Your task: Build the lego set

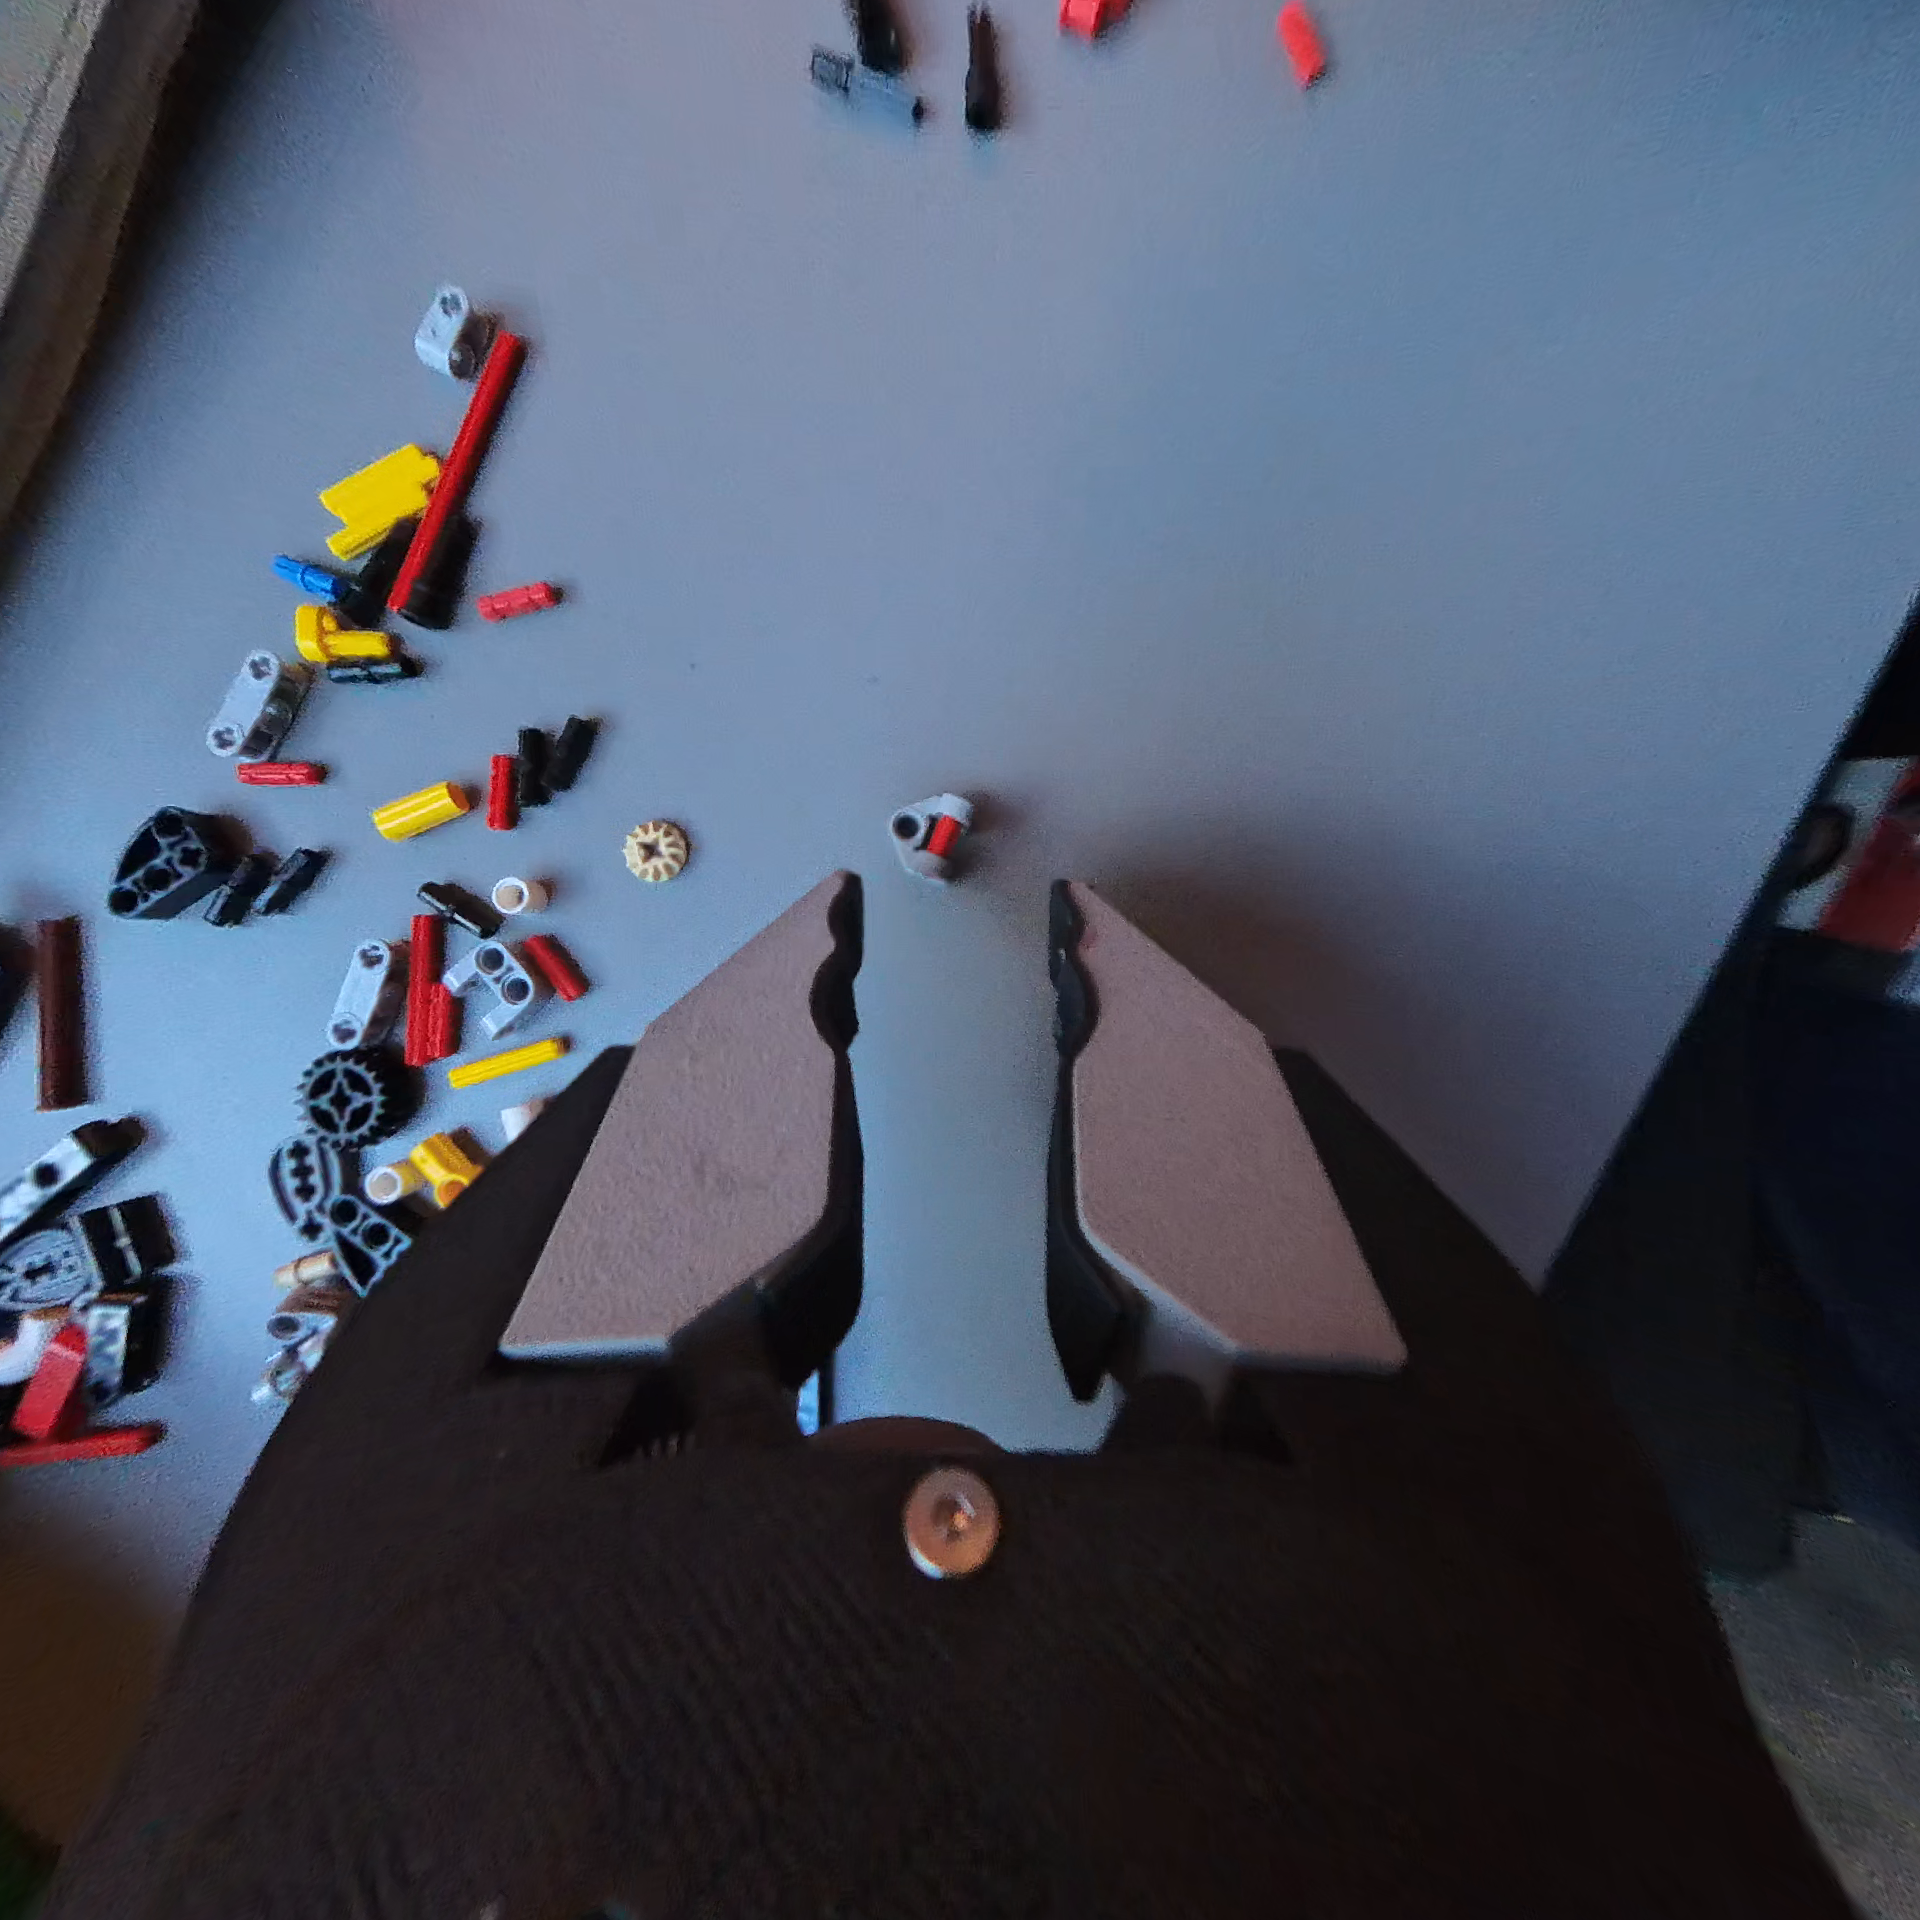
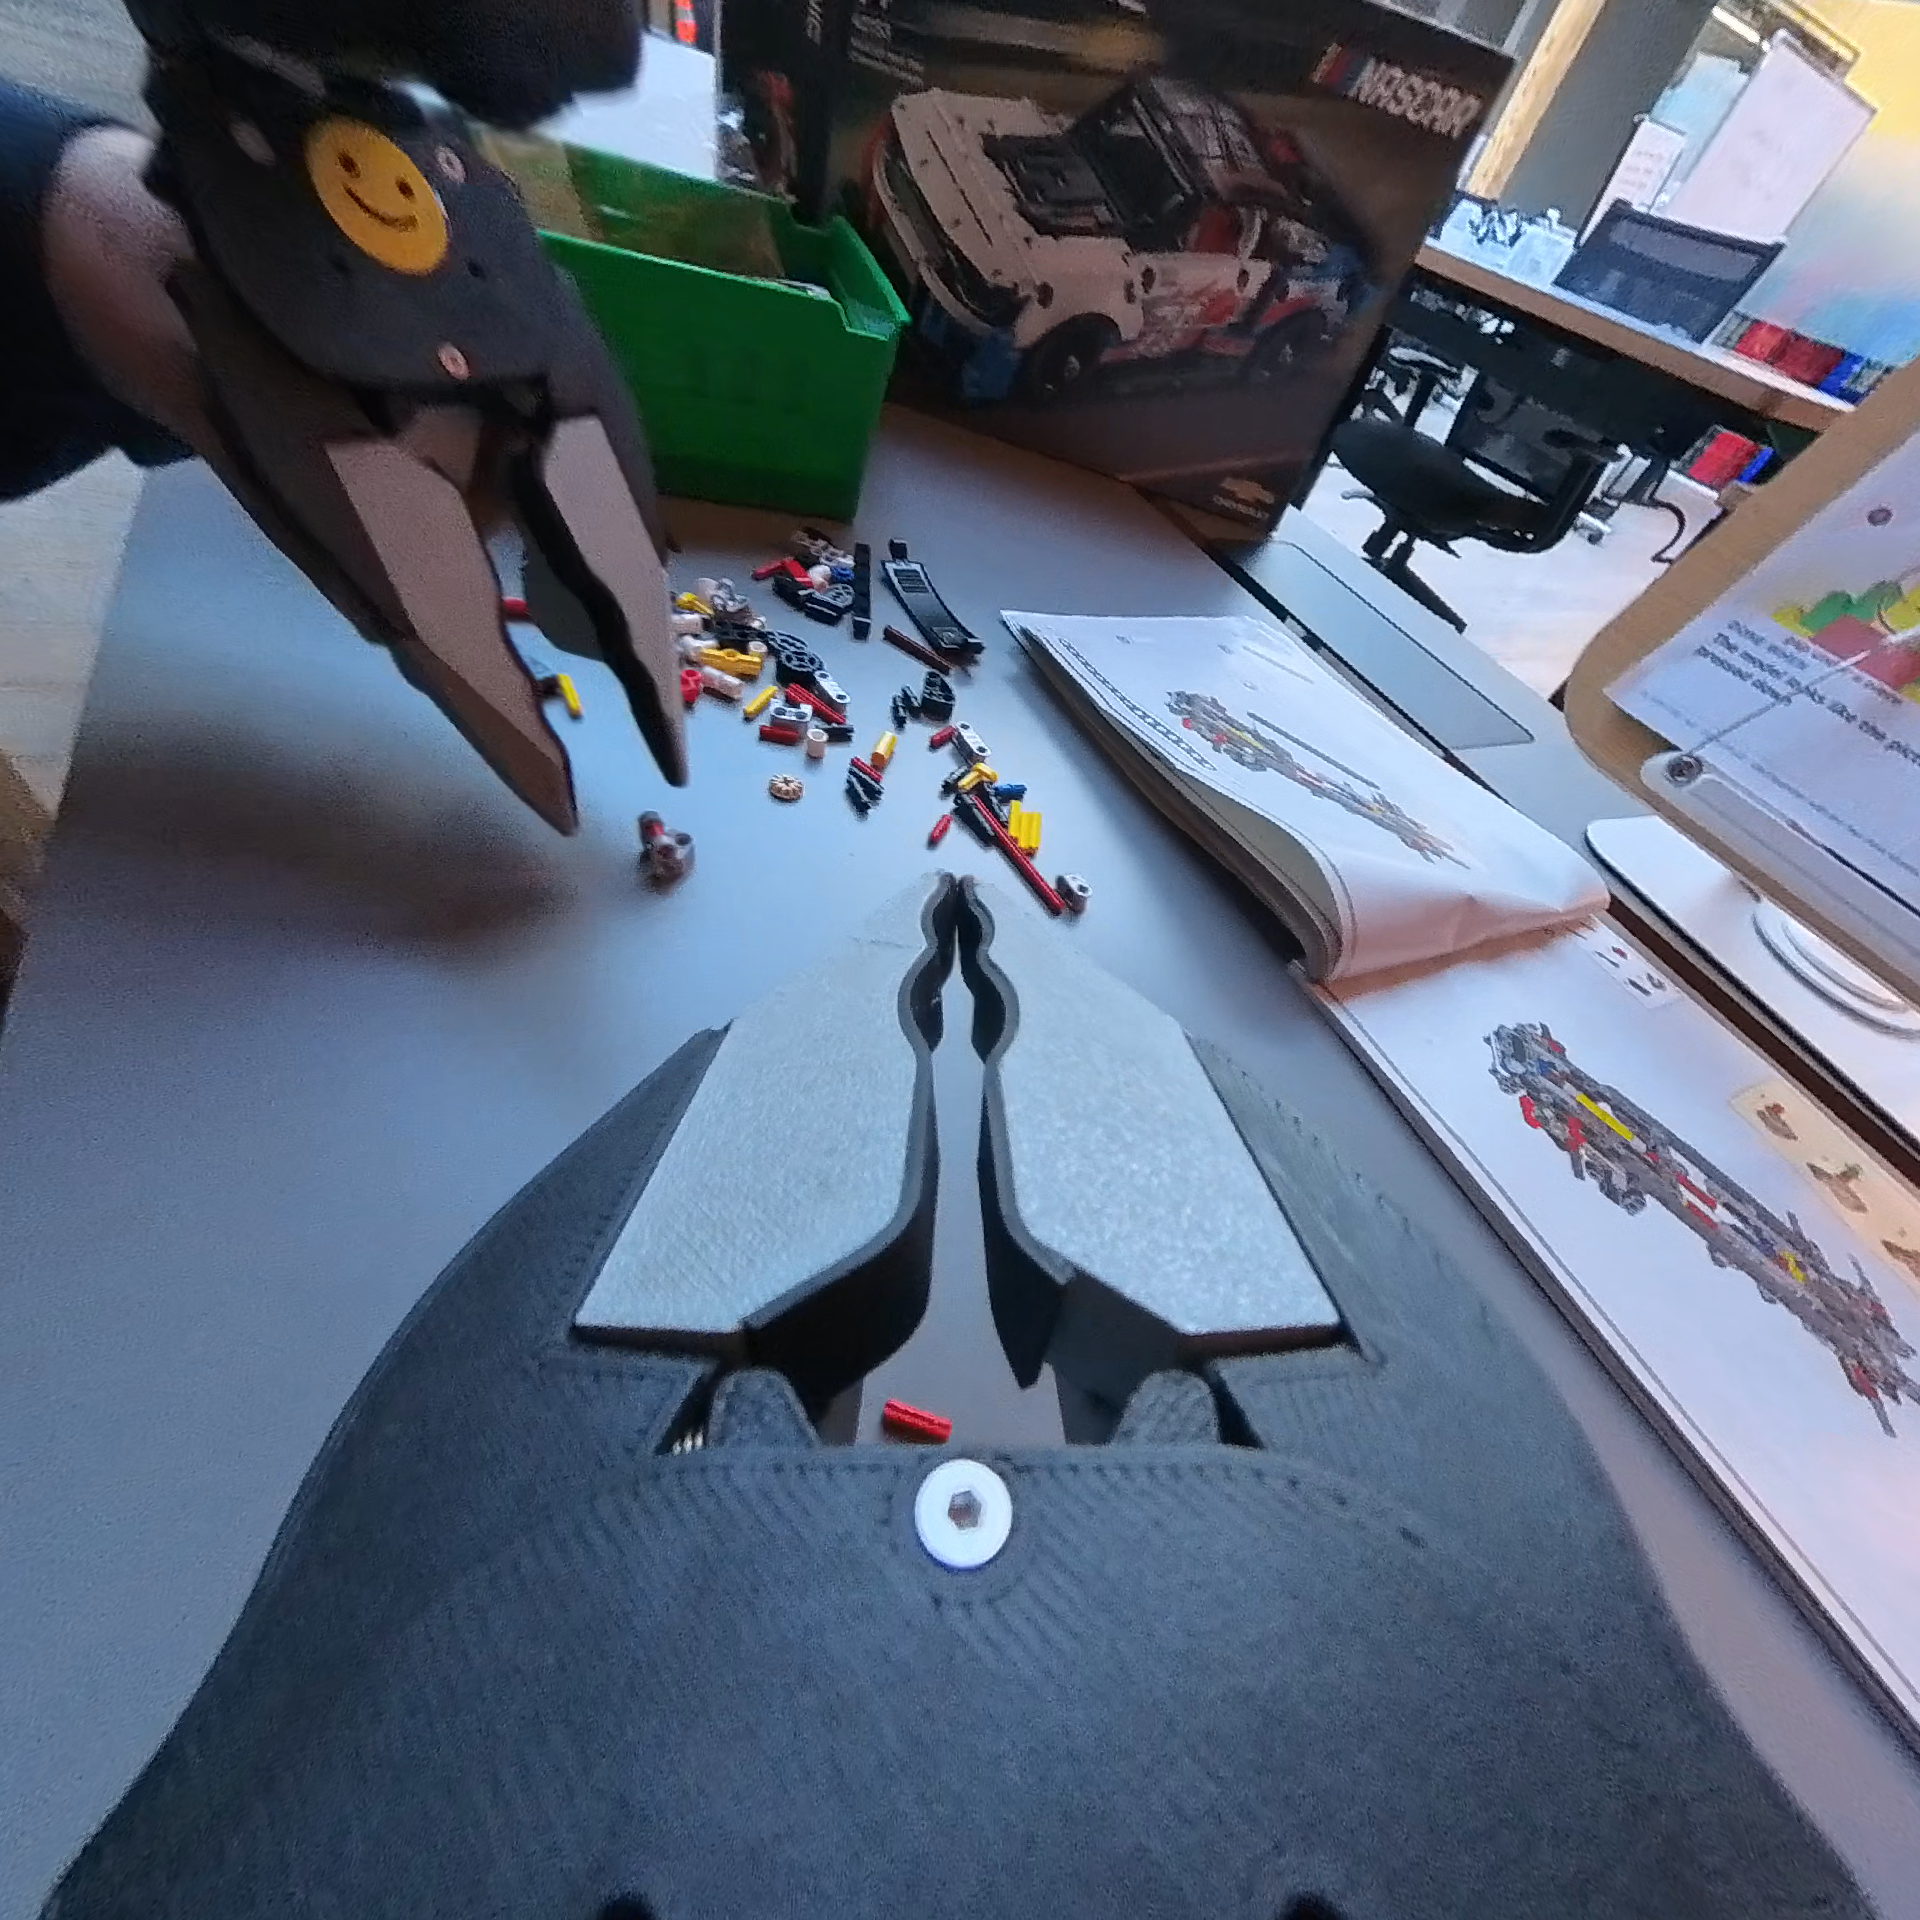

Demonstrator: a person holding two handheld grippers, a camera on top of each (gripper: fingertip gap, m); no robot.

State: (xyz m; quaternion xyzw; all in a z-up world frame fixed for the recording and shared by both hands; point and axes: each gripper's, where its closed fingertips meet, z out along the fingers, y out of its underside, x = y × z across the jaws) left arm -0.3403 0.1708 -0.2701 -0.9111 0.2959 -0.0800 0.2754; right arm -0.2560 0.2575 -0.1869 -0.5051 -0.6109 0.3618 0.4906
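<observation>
My left gripper (image 1: 956, 896) is open, with nothing between its pads. A small grey connector with a red pin in it (image 1: 933, 832) lies on the grey table (image 1: 1143, 468) just beyond the fingertips, apart from them. The right wrist view shows the left gripper (image 2: 623, 805) hovering above that same grey and red piece (image 2: 663, 844). My right gripper (image 2: 956, 886) is shut, its pads pressed together with nothing between the tips, low over the table. A long red axle (image 2: 1016, 858) and a grey connector (image 2: 1075, 891) lie just beyond its tips to the right.
Several loose red, yellow, black and grey building pieces (image 1: 416, 810) lie scattered at the left. A green bin (image 2: 727, 353) and a boxed car set (image 2: 1122, 249) stand at the back. An open instruction booklet (image 2: 1299, 769) lies at the right. A small red pin (image 2: 916, 1420) lies under my right gripper. There is about 15 cm between the tips of the two grippers. From the left gripper's tips to the long red axle (image 2: 1016, 858) is close to 12 cm. It turns up in the left wrist view (image 1: 464, 463) as well.
</observation>
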